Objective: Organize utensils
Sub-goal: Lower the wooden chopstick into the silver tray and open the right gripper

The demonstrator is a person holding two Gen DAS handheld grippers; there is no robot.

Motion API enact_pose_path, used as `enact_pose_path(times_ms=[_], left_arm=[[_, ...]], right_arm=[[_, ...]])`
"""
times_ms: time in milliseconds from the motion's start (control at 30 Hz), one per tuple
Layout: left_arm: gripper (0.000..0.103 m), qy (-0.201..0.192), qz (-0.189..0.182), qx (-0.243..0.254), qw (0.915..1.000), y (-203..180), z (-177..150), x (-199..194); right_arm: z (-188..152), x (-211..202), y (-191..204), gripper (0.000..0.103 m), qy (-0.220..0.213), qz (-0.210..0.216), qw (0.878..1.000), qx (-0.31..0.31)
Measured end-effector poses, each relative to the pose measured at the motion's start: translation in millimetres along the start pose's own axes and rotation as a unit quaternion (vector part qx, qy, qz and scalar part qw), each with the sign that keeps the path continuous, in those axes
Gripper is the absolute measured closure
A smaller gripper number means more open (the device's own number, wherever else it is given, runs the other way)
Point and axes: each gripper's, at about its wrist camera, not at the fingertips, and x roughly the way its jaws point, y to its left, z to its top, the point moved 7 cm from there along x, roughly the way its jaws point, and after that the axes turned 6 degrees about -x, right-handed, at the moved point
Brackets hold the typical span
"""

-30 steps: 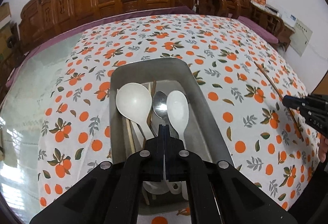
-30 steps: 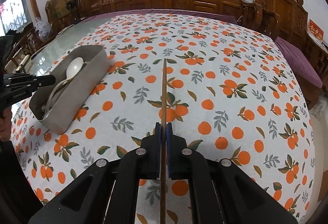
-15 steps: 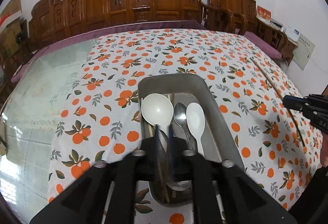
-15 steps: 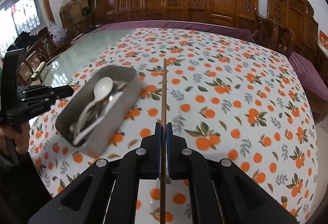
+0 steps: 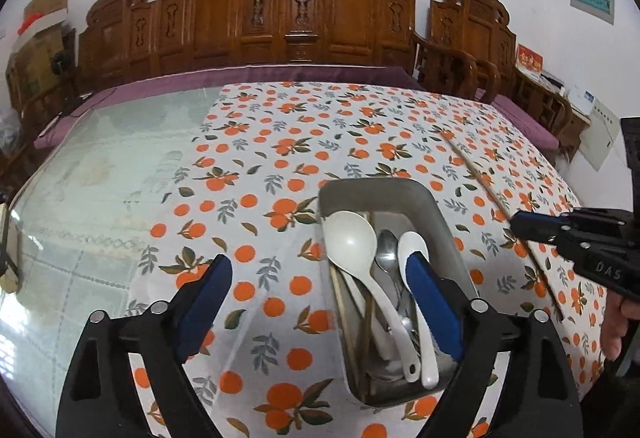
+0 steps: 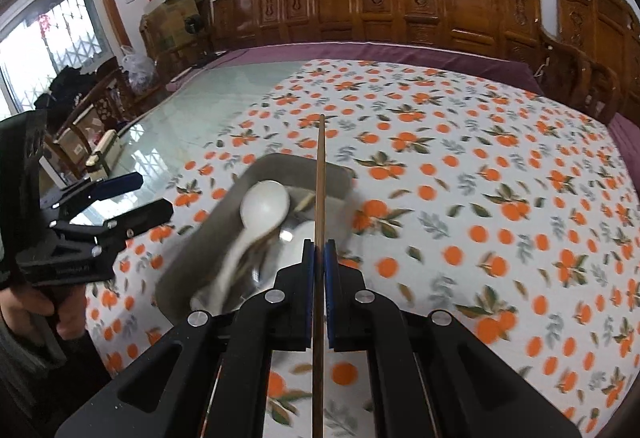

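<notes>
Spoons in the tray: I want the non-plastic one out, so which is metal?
The metal spoon in the middle: small and shiny grey, between the large round white ladle and the narrower white spoon.

A matt metal tray (image 5: 440, 213) holds glossy white plastic spoons (image 5: 352, 242) on printed cloth (image 5: 280, 141); beyond, carved wood.

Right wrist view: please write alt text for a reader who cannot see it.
The right tongs, shut on a thin brown wooden chopstick, hang over a grey metal tray of spoons on an orange-patterned tablecloth. The left tongs are opening, empty, beside it.
</notes>
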Motion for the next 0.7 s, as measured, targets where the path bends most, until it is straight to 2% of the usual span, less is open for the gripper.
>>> enact_pose_path(times_ms=[133, 300, 500, 700], left_arm=[[0.015, -0.004, 0.015, 0.003, 0.9999, 7.8, 1.9, -0.5], [0.015, -0.003, 0.017, -0.009, 0.9998, 17.5, 3.9, -0.3], [0.015, -0.003, 0.022, -0.022, 0.9995, 27.4, 5.8, -0.4], [0.015, -0.002, 0.023, -0.026, 0.9994, 29.7, 5.5, -0.8]], right_arm=[[8.3, 17.7, 14.6, 0.097, 0.002, 0.012, 1.000, 0.008], [15.4, 39.4, 27.5, 0.097, 0.007, 0.027, 0.999, 0.022], [16.4, 61.1, 42.3, 0.097, 0.018, 0.023, 0.999, 0.018], [7.3, 78.7, 41.1, 0.097, 0.029, 0.015, 0.999, 0.036]])
